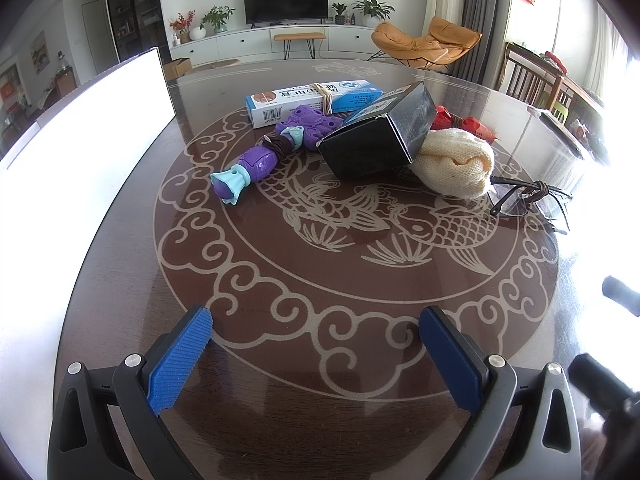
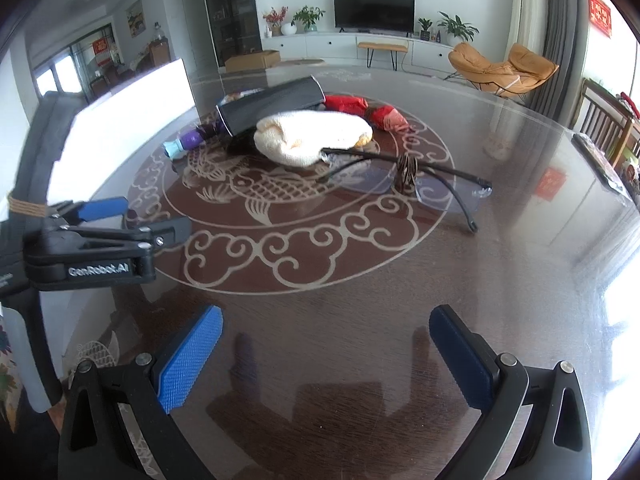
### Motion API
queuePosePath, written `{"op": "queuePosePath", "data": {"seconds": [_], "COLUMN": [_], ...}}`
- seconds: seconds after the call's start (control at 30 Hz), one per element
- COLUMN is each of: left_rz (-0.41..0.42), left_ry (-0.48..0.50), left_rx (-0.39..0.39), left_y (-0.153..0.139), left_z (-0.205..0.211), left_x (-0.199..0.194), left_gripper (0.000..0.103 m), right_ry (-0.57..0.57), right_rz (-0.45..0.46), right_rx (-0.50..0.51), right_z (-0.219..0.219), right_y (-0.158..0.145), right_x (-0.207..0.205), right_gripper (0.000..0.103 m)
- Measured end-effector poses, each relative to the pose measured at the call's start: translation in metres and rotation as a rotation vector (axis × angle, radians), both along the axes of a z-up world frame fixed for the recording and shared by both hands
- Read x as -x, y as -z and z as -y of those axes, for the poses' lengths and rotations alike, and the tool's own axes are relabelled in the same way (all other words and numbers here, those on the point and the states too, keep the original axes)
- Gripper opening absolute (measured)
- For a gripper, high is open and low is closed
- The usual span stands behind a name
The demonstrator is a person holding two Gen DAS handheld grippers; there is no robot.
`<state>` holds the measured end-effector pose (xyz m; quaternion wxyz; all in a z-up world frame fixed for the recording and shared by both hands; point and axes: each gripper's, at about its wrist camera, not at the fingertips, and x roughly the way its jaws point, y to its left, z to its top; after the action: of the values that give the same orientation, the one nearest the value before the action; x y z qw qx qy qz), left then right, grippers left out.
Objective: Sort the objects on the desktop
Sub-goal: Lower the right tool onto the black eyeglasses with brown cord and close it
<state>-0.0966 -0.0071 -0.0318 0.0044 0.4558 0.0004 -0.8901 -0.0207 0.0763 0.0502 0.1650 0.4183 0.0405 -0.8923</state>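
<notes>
Desktop objects, unsorted: purple toy [image 1: 256, 160], black box [image 1: 380, 136], cream cloth [image 1: 456, 164] and glasses [image 2: 404, 176] heaped together at mid-table [image 1: 320, 360]; left gripper [image 1: 316, 356] and right gripper [image 2: 326, 354] hover short of them, jaws wide and empty, seemingly ready for a first pick.

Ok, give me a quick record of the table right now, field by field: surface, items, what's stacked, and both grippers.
surface: dark table with fish pattern
items: purple toy, toothpaste box, black box, cream cloth, glasses, red packets
stacked: black box leans on cream cloth
left gripper: open, empty
right gripper: open, empty
</notes>
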Motion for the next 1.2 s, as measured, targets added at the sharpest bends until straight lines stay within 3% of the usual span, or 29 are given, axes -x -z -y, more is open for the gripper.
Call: {"op": "queuePosePath", "data": {"seconds": [0.1, 0.23, 0.33, 0.43, 0.47, 0.67, 0.77, 1.1, 1.2], "left_rz": [0.000, 0.000, 0.000, 0.000, 0.000, 0.000, 0.000, 0.000, 0.000], "left_ry": [0.000, 0.000, 0.000, 0.000, 0.000, 0.000, 0.000, 0.000, 0.000], "left_rx": [0.000, 0.000, 0.000, 0.000, 0.000, 0.000, 0.000, 0.000, 0.000], "left_y": [0.000, 0.000, 0.000, 0.000, 0.000, 0.000, 0.000, 0.000, 0.000], "left_z": [0.000, 0.000, 0.000, 0.000, 0.000, 0.000, 0.000, 0.000, 0.001], "left_x": [0.000, 0.000, 0.000, 0.000, 0.000, 0.000, 0.000, 0.000, 0.001], "left_gripper": [0.103, 0.103, 0.103, 0.103, 0.103, 0.103, 0.103, 0.103, 0.103], "right_ry": [-0.020, -0.010, 0.016, -0.065, -0.093, -0.336, -0.416, -0.267, -0.245], "right_rz": [-0.081, -0.040, 0.053, 0.184, 0.220, 0.338, 0.314, 0.119, 0.082], "right_rx": [0.022, -0.051, -0.045, 0.123, 0.137, 0.023, -0.063, -0.153, -0.122], "right_z": [-0.003, -0.003, -0.021, -0.039, -0.039, -0.005, 0.008, 0.007, 0.003], "right_y": [-0.032, -0.056, -0.048, -0.026, -0.018, 0.005, 0.006, 0.022, 0.024], "right_x": [0.013, 0.083, 0.141, 0.169, 0.172, 0.139, 0.110, 0.093, 0.081], "right_gripper": [0.103, 0.103, 0.103, 0.103, 0.103, 0.103, 0.103, 0.103, 0.103]}}
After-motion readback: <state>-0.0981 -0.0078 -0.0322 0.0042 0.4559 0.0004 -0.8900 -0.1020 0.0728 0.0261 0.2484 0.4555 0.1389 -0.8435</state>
